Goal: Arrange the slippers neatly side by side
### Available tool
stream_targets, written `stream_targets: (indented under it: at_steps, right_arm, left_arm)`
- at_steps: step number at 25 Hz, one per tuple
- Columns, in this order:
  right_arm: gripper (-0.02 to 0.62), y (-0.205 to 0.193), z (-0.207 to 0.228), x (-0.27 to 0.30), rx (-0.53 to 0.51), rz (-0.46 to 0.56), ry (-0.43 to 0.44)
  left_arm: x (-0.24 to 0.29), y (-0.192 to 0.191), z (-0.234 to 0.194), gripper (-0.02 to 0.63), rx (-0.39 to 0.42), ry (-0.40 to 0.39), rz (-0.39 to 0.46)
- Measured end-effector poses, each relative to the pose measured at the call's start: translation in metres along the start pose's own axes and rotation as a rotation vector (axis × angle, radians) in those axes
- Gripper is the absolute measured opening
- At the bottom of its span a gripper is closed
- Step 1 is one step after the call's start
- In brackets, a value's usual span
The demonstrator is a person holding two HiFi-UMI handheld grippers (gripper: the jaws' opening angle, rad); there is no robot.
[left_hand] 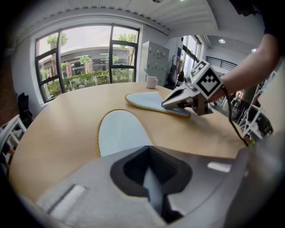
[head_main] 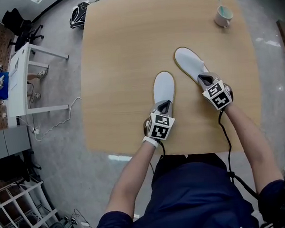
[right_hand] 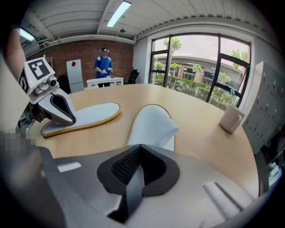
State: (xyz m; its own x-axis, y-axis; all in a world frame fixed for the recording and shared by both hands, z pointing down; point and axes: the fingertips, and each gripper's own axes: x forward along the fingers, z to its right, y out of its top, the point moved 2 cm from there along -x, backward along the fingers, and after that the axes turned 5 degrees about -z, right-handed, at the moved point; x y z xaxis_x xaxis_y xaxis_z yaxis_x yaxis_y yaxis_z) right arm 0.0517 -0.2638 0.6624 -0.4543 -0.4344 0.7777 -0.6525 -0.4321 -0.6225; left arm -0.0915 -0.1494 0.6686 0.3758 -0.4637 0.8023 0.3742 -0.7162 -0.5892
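Note:
Two pale blue slippers with yellow-edged soles lie on the wooden table (head_main: 123, 63), toes pointing away from me. The left slipper (head_main: 163, 86) lies straight; the right slipper (head_main: 189, 62) angles off to the left at its toe. My left gripper (head_main: 163, 107) is shut on the heel of the left slipper (left_hand: 119, 132). My right gripper (head_main: 207, 79) is shut on the heel of the right slipper (right_hand: 153, 126). In the left gripper view, the right gripper (left_hand: 178, 100) pinches the other slipper (left_hand: 149, 100). The right gripper view shows the left gripper (right_hand: 62, 112) on its slipper (right_hand: 87, 115).
A white mug (head_main: 223, 15) stands at the table's far right corner, also visible as a mug (right_hand: 231, 119) in the right gripper view. The table's near edge (head_main: 136, 150) runs just behind my grippers. A white desk (head_main: 23, 81) and a bag (head_main: 78, 15) are on the floor to the left.

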Motion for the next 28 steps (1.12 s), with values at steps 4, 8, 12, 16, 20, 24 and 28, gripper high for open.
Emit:
stream_targets:
  at_steps: [4, 8, 12, 16, 20, 24, 28]
  right_arm:
    - [0.01, -0.001, -0.004, -0.005, 0.036, -0.004, -0.044]
    - [0.01, -0.003, -0.012, -0.009, 0.066, -0.006, -0.062]
    - [0.01, -0.007, -0.013, -0.014, 0.089, -0.012, -0.076]
    - [0.01, -0.014, -0.019, -0.015, 0.157, -0.02, -0.078]
    - [0.011, -0.021, -0.024, -0.014, 0.252, -0.032, -0.07]
    - [0.011, -0.025, -0.034, -0.022, 0.321, -0.04, -0.062]
    - [0.011, -0.031, -0.041, -0.027, 0.376, -0.043, -0.062]
  left_arm:
    - [-0.002, -0.001, 0.001, 0.005, 0.018, 0.009, 0.011]
    - [-0.005, -0.001, 0.002, 0.005, 0.054, 0.041, 0.022]
    - [-0.002, 0.001, 0.006, 0.005, 0.107, 0.077, 0.037]
    - [-0.001, 0.001, 0.007, 0.005, 0.129, 0.101, 0.044]
    - [0.002, 0.0, 0.005, 0.005, 0.123, 0.094, 0.041]
    - [-0.002, 0.0, 0.004, 0.005, 0.118, 0.085, 0.041]
    - [0.0, 0.001, 0.004, 0.005, 0.107, 0.077, 0.036]
